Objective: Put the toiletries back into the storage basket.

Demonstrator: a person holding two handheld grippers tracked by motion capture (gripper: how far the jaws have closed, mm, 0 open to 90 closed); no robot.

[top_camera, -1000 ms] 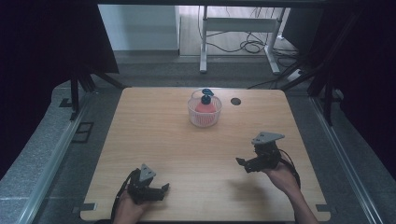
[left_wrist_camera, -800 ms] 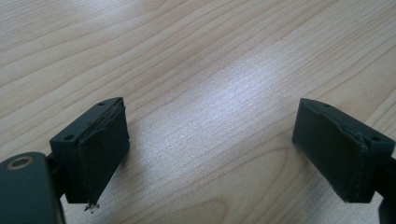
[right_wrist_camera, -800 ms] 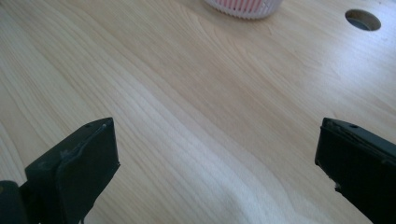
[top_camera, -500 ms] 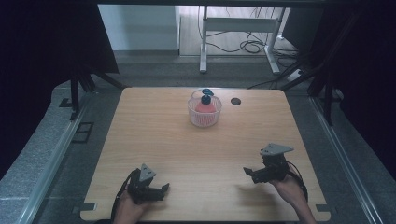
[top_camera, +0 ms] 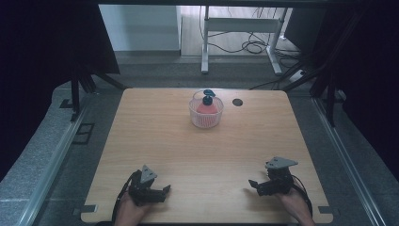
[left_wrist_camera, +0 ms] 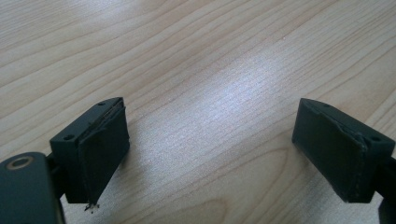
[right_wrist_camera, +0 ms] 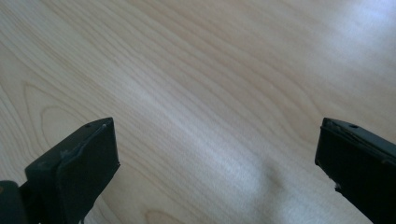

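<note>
Wooden table (top_camera: 197, 150), both hand-held grippers (top_camera: 162, 190) (top_camera: 254, 184) spread near front edge, basket (top_camera: 206, 113) far

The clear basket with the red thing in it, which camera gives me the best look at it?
The high view: the clear basket stands at the table's far middle, a red object with a blue top inside. The left gripper view and right gripper view look down past open jaws at bare wood, so they tell nothing about it.

Basket (top_camera: 206, 113) far on table (top_camera: 155, 136) — centred.
</note>
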